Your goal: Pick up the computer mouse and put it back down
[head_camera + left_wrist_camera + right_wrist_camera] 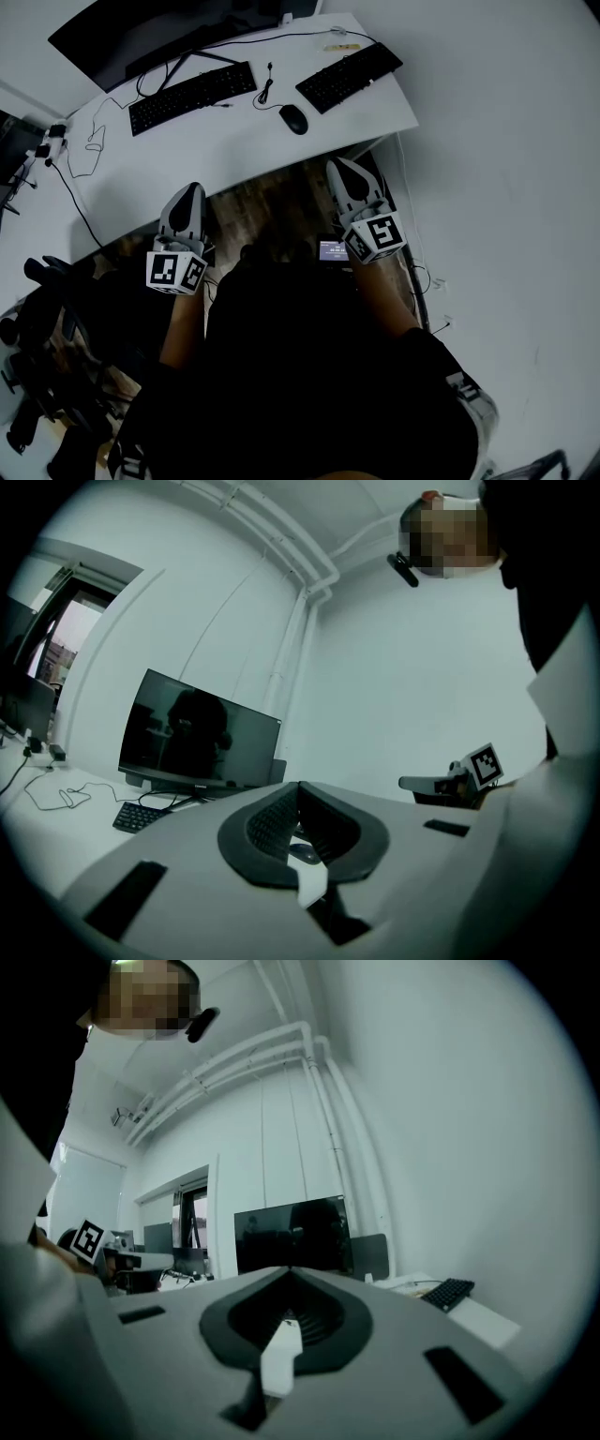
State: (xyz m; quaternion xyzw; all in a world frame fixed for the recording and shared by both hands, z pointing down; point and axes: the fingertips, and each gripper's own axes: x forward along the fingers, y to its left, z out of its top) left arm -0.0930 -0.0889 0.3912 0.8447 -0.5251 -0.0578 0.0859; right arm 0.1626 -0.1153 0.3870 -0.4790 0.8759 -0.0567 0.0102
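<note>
A white-walled room, with pipes (253, 1054) running along the wall up near the ceiling, holds a long white worktop (234, 141) whose near edge curves in around the seated person. A dark monitor (141, 37) stands at the back left. In front of it lies one black keyboard (192, 97), and a second keyboard (349, 77) sits angled towards the right corner. The computer mouse (293, 119) rests on the worktop between the two keyboards, nearer the right one and close to the front edge, with bare white surface on every side of it (its cord runs back towards the monitor). Wooden floor (272, 202) shows below the curved edge. Both tools hang over that gap, short of the worktop and well apart from the mouse. The left hand-held gripper (194, 189) has its jaws narrow, tips meeting with nothing between them. The right hand-held gripper (336, 166) is likewise closed and empty. A loose cable (92, 141) loops over the left end of the worktop. The monitor's top is cut off in the head view, the dark clutter (37, 309) at lower left is hard to make out, and the small lit screen (333, 250) by the right wrist is too small to read.
</note>
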